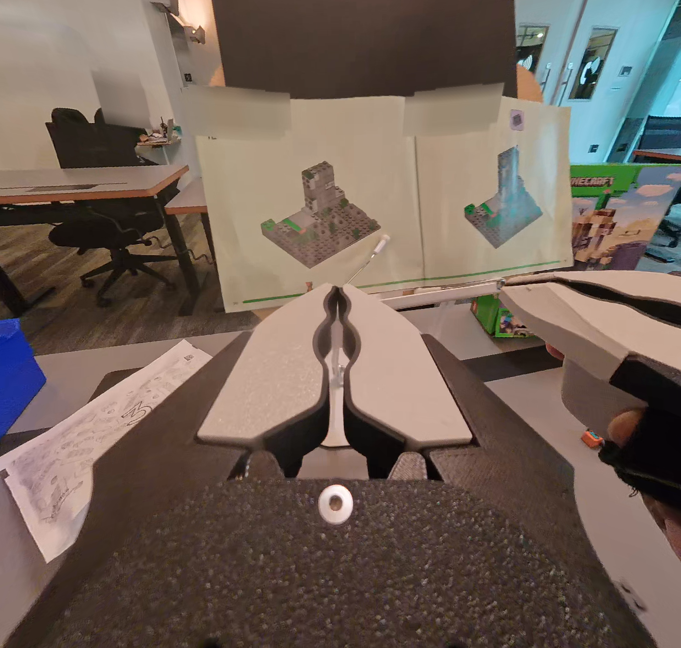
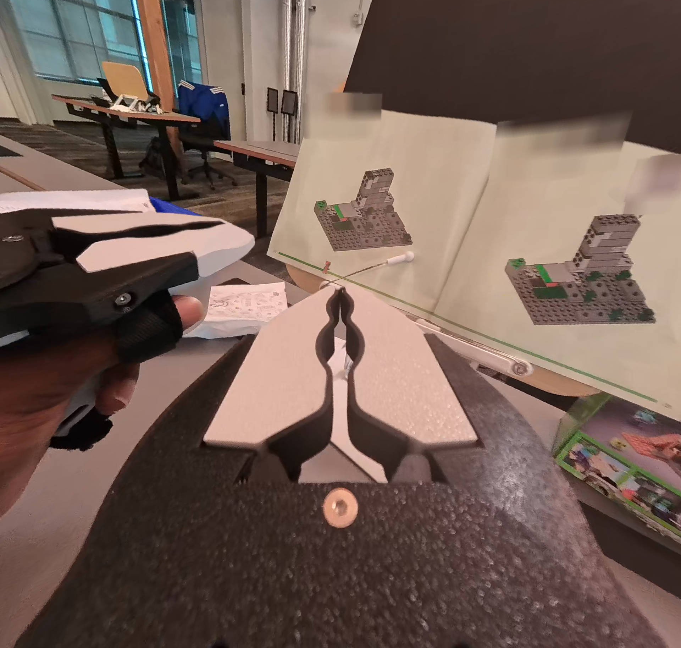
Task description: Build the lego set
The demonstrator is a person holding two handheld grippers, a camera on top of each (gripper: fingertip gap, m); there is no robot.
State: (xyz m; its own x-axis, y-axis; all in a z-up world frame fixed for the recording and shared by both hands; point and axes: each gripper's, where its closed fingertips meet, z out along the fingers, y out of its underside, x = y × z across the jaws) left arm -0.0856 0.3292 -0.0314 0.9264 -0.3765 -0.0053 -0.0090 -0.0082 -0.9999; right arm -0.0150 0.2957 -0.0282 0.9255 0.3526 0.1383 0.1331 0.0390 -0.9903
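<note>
My left gripper is shut and empty, held above the grey table and pointing at the open instruction booklet. My right gripper is shut and empty too, aimed at the same booklet. The booklet stands upright on a holder, and its pages picture a grey brick model with a tower. The right gripper also shows at the right of the left wrist view. The left gripper shows at the left of the right wrist view, held by a gloved hand. A small orange brick lies on the table. No built model is in view.
A printed white paper bag lies on the table at left, also seen in the right wrist view. A blue bin stands far left. Green set boxes stand at right. A thin page-holder arm crosses the booklet. Office desks and chairs stand behind.
</note>
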